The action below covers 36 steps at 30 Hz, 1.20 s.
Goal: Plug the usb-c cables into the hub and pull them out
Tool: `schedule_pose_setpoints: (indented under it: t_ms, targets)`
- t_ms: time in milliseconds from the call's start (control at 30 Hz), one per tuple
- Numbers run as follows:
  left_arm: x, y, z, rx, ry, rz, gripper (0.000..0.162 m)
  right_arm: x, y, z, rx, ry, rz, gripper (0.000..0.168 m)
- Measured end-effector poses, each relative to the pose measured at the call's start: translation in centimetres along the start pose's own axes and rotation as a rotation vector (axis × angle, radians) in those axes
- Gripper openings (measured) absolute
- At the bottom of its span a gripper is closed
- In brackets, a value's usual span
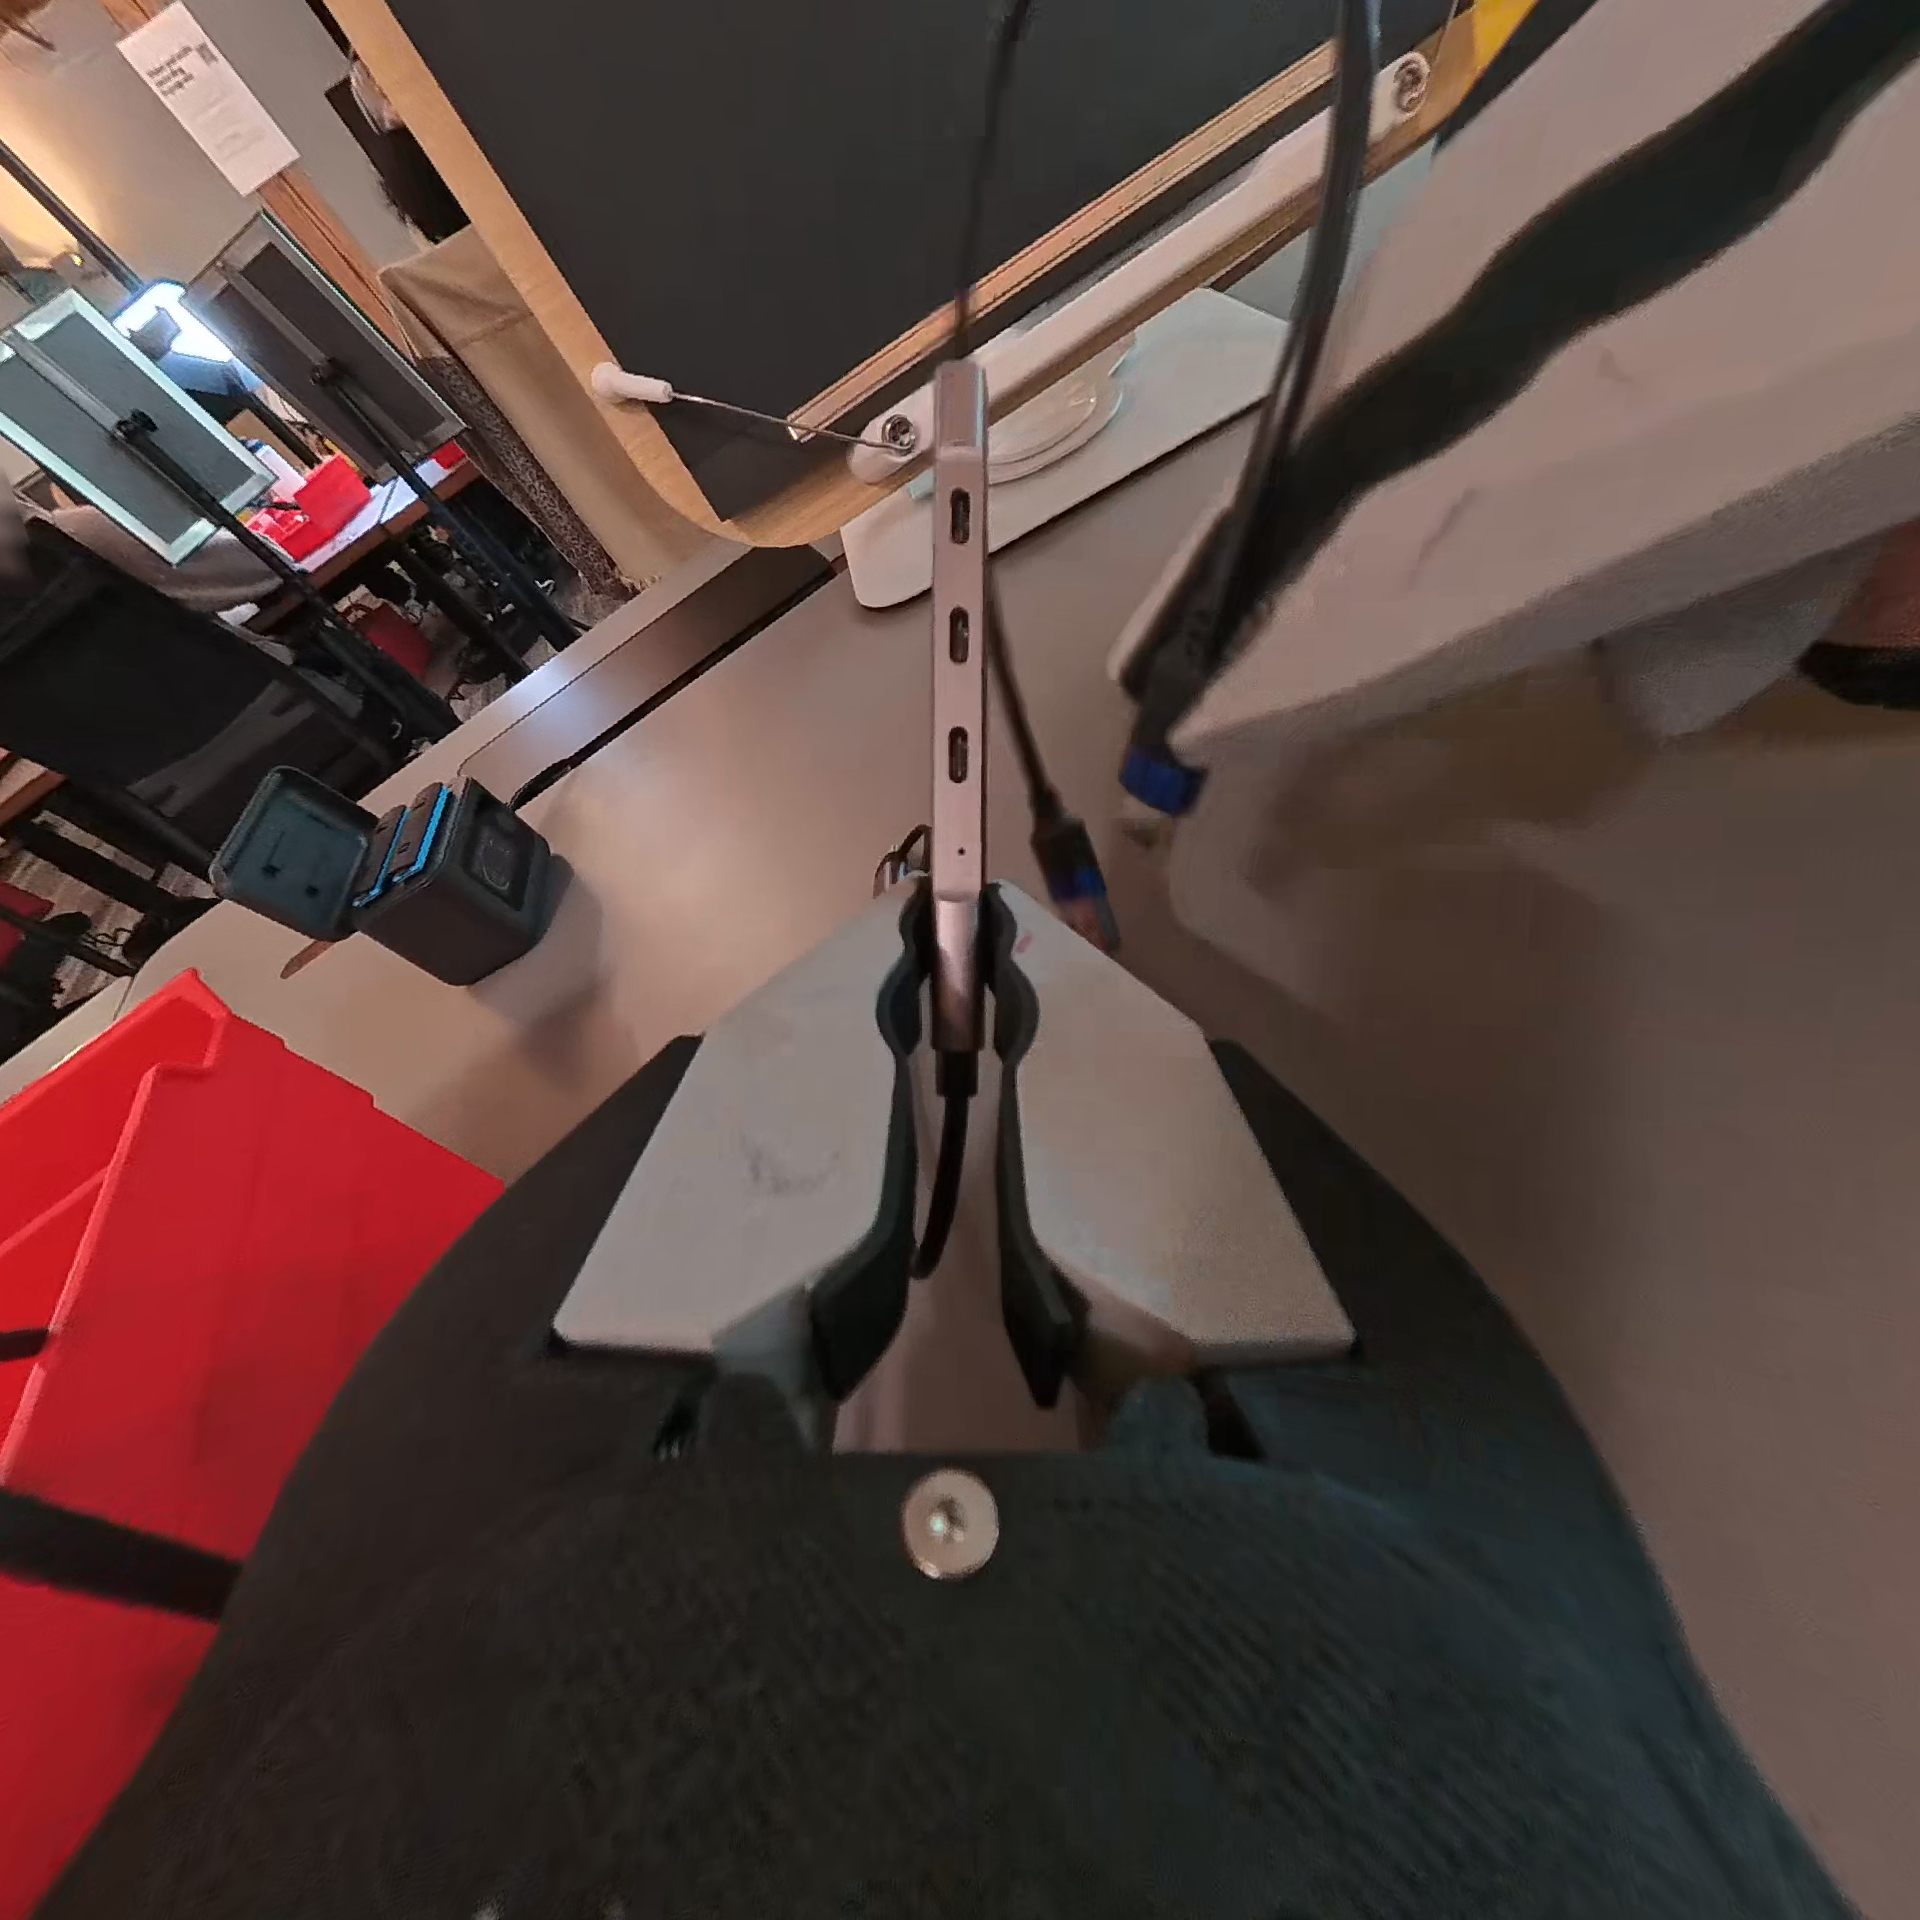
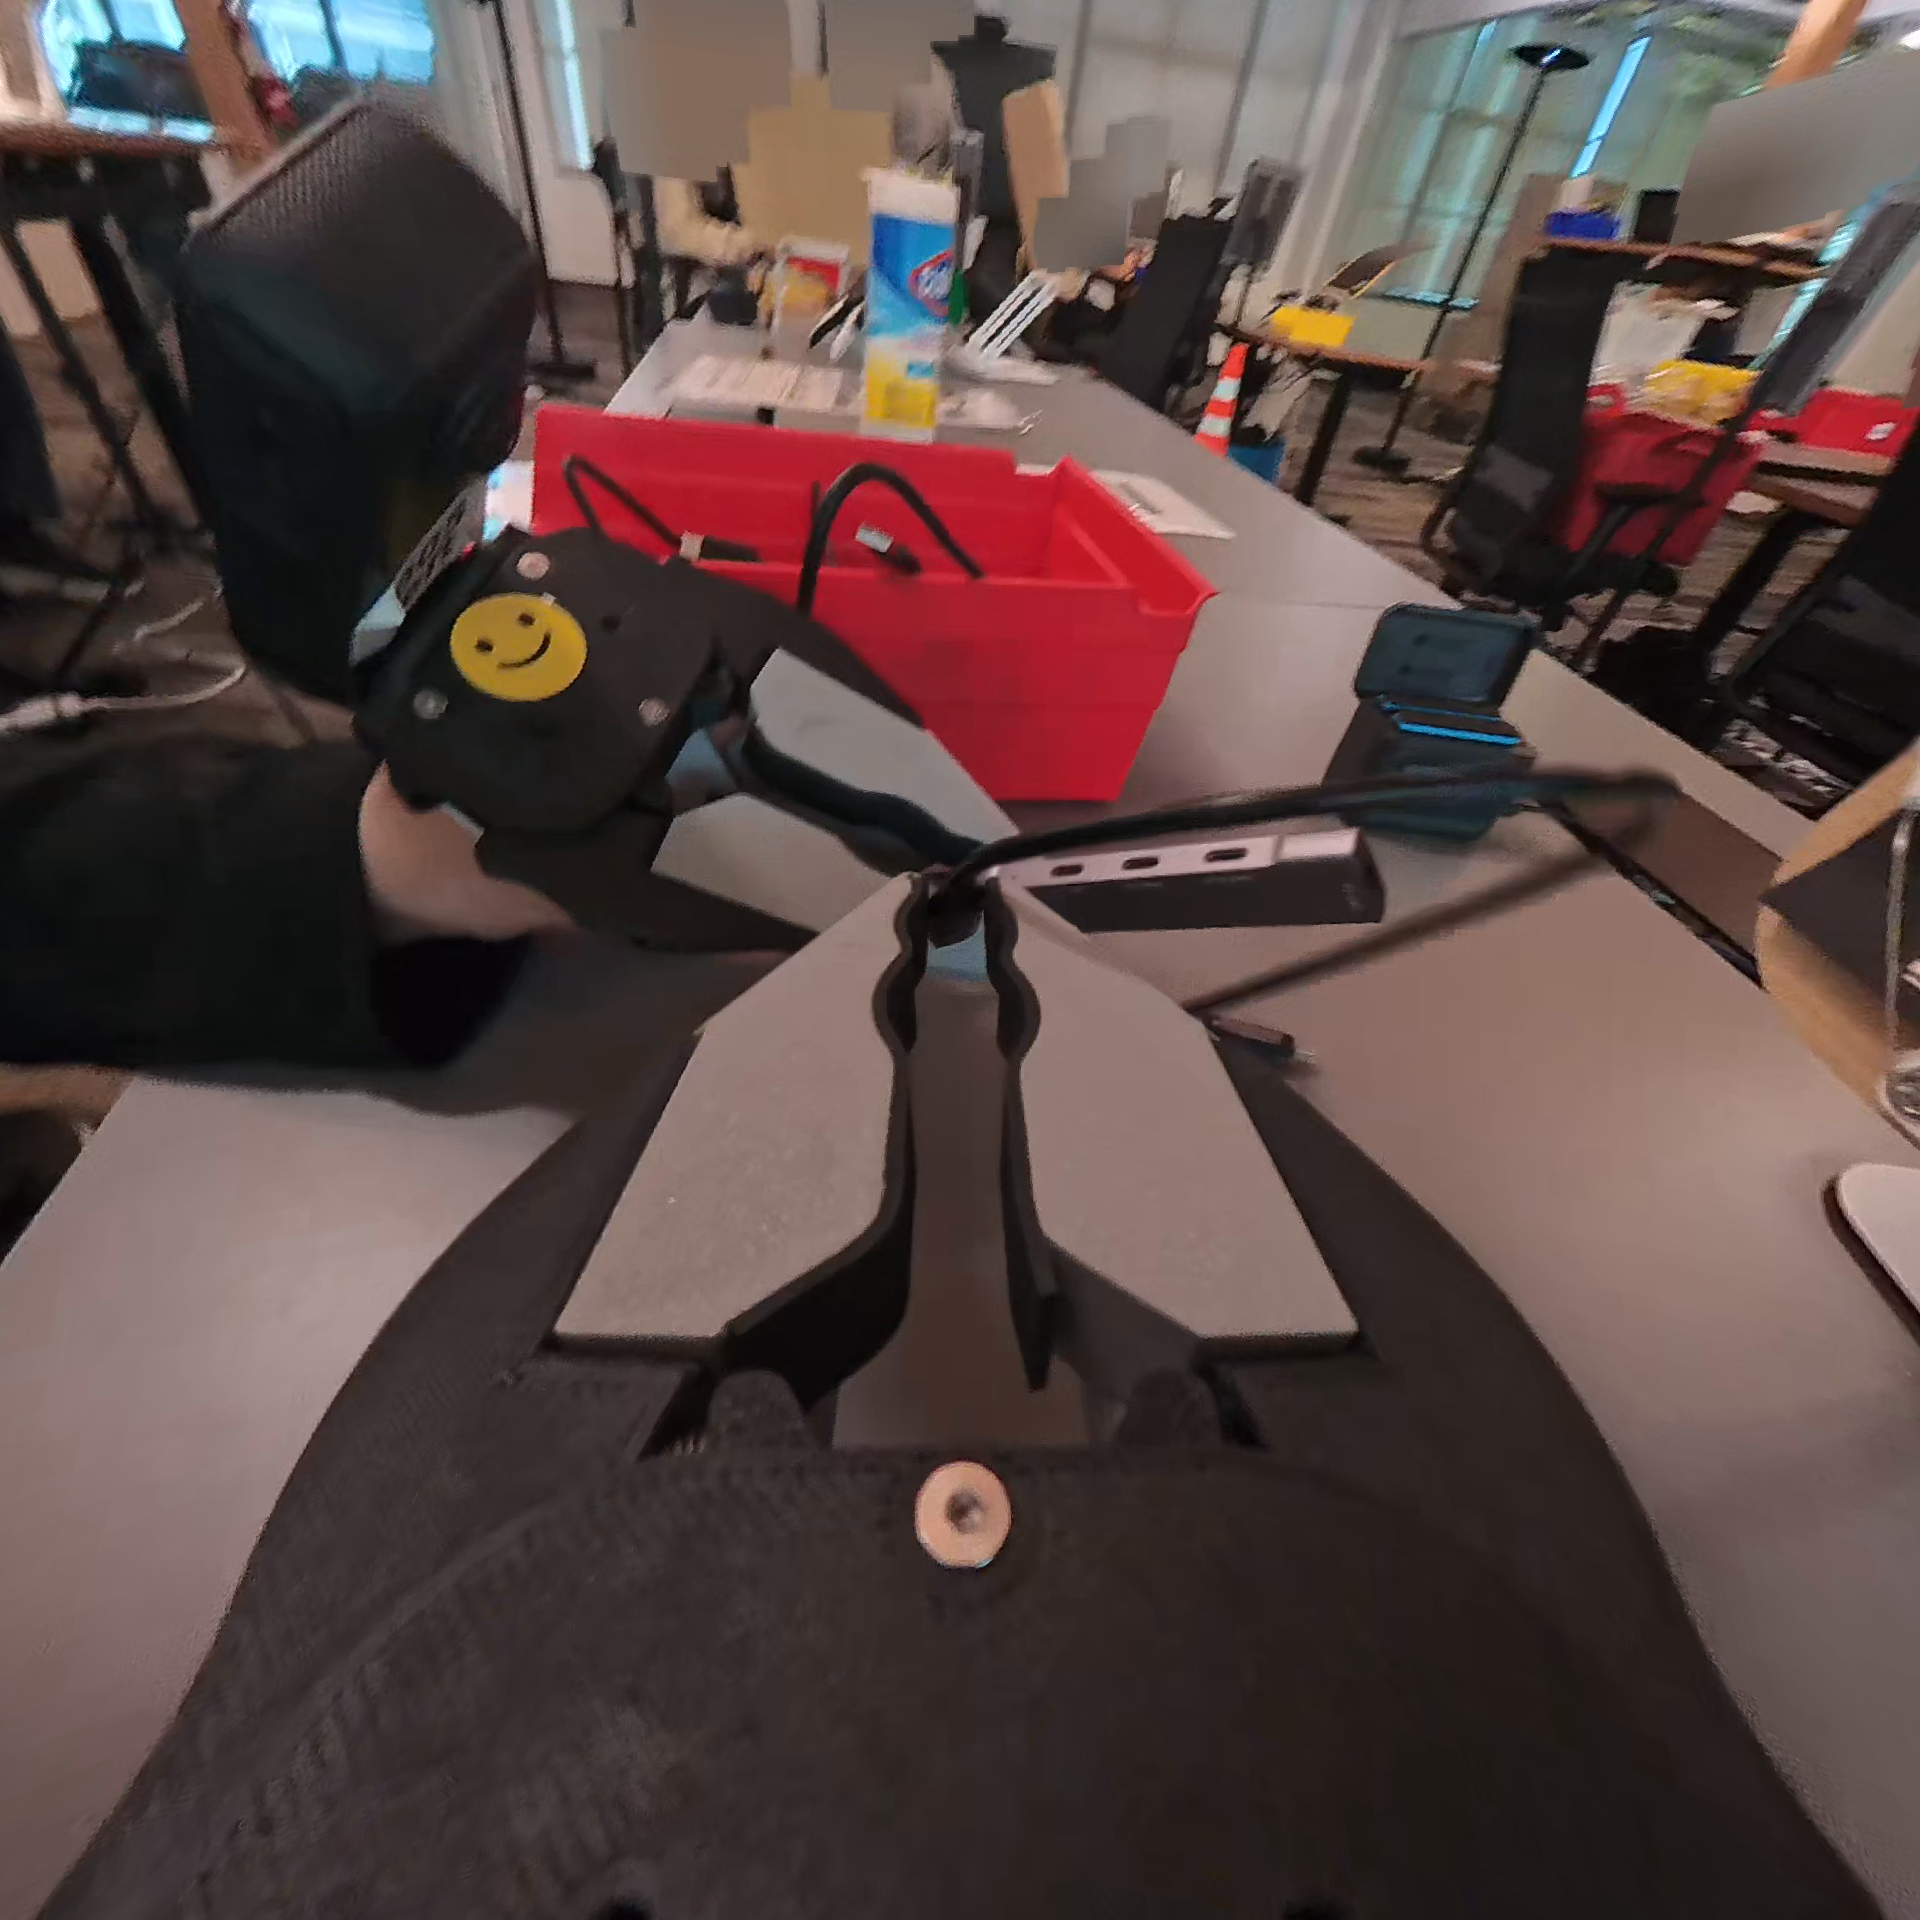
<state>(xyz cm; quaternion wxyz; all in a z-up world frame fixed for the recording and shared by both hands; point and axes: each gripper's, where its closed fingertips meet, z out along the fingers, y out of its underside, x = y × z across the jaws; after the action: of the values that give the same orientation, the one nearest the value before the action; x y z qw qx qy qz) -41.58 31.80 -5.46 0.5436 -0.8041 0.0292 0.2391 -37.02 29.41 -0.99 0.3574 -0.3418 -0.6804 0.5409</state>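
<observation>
Silver USB-C hub (image 1: pixel 958 644) centre frame in left wrist view, held edge-on off the worktop (image 1: pixel 727 790), three ports empty. Left gripper (image 1: pixel 958 914) clamped narrow on its near end, hub's own black cable (image 1: pixel 940 1174) trailing back between the fingers. Right gripper (image 2: pixel 951 914) nearly closed on a black USB-C cable (image 2: pixel 1247 805) at its plug end, just beside the hub (image 2: pixel 1205 878). Another blue-collared plug (image 1: pixel 1081 883) hangs right of the hub. Red bin (image 2: pixel 935 582) upper centre, dark case (image 2: pixel 1439 707) right.
</observation>
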Motion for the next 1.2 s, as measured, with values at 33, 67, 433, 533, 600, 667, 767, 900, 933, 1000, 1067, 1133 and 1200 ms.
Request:
schedule_pose_setpoints:
  t_ms: [33, 67, 433, 533, 600, 667, 767, 900, 933, 1000, 1067, 1133, 1200]
  targets:
    - [0.0, 0.0, 0.0, -0.001, -0.001, 0.003, 0.006, 0.3, -0.4, 0.0, 0.018, 0.029, 0.005, 0.007]
    - [0.1, 0.1, 0.0, -0.005, 0.001, 0.005, 0.006, 0.6, -0.8, -0.1, 0.039, 0.067, 0.006, 0.007]
    - [0.2, 0.1, 0.1, -0.013, -0.016, 0.05, 0.006, 1.6, -0.6, 0.7, -0.034, 0.273, -0.123, 0.007]
    - [0.1, 0.0, 0.1, -0.012, -0.021, 0.052, 0.006, 1.8, -0.4, 0.7, -0.065, 0.317, -0.164, 0.007]
    - [0.1, -0.1, 0.0, -0.006, -0.025, 0.054, 0.006, 1.7, -0.3, 0.8, -0.077, 0.332, -0.173, 0.007]
    - [0.1, -0.2, 0.0, -0.002, -0.029, 0.064, 0.007, 1.7, -0.2, 1.0, -0.092, 0.348, -0.188, 0.007]
    - [0.1, -0.3, 0.0, -0.001, -0.047, 0.101, 0.006, 1.8, -0.4, 0.9, -0.097, 0.393, -0.218, 0.007]
    - [-0.3, -0.5, -0.1, 0.007, -0.081, 0.117, 0.007, 2.3, -0.6, 0.7, -0.088, 0.449, -0.175, 0.007]
    - [-0.5, -0.7, -0.2, 0.018, -0.097, 0.124, 0.007, 2.3, -0.8, 0.6, -0.073, 0.456, -0.156, 0.007]
    - [-1.0, -1.2, -0.4, 0.043, -0.14, 0.151, 0.007, 2.3, -1.4, 0.6, -0.025, 0.455, -0.1, 0.007]
    - [-1.4, -2.0, -0.8, 0.078, -0.183, 0.174, 0.007, 2.1, -2.0, 0.5, 0.019, 0.443, -0.071, 0.007]
    - [-1.4, -2.4, -1.1, 0.101, -0.202, 0.183, 0.007, 1.9, -2.4, 0.3, 0.044, 0.446, -0.077, 0.007]
    - [-1.4, -2.7, -1.2, 0.112, -0.211, 0.193, 0.007, 2.0, -2.5, 0.1, 0.048, 0.464, -0.102, 0.007]
